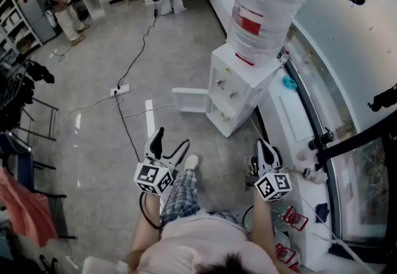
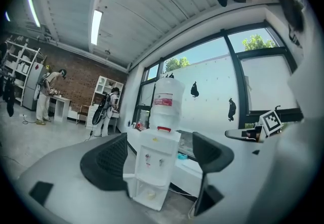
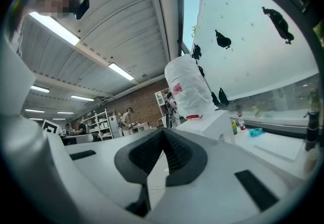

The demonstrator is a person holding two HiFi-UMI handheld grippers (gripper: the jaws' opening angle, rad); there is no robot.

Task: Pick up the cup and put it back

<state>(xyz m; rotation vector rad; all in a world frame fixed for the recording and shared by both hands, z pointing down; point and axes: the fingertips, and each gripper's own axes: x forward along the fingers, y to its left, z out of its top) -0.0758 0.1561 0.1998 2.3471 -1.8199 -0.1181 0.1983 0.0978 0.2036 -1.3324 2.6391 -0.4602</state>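
Note:
A white water dispenser with a big clear bottle stands ahead of me against the window counter. Its lower door hangs open to the left. Inside the lower compartment sits a small pale object that may be the cup; it is too small to tell. My left gripper is held above the floor, well short of the dispenser, open and empty; the dispenser shows between its jaws. My right gripper hovers beside the counter, its jaws touching at the tips with nothing between them.
A white counter runs along the window at the right, carrying a teal object and small bottles. Cables and a power strip lie on the floor ahead left. Racks stand at the left. People work at the far end.

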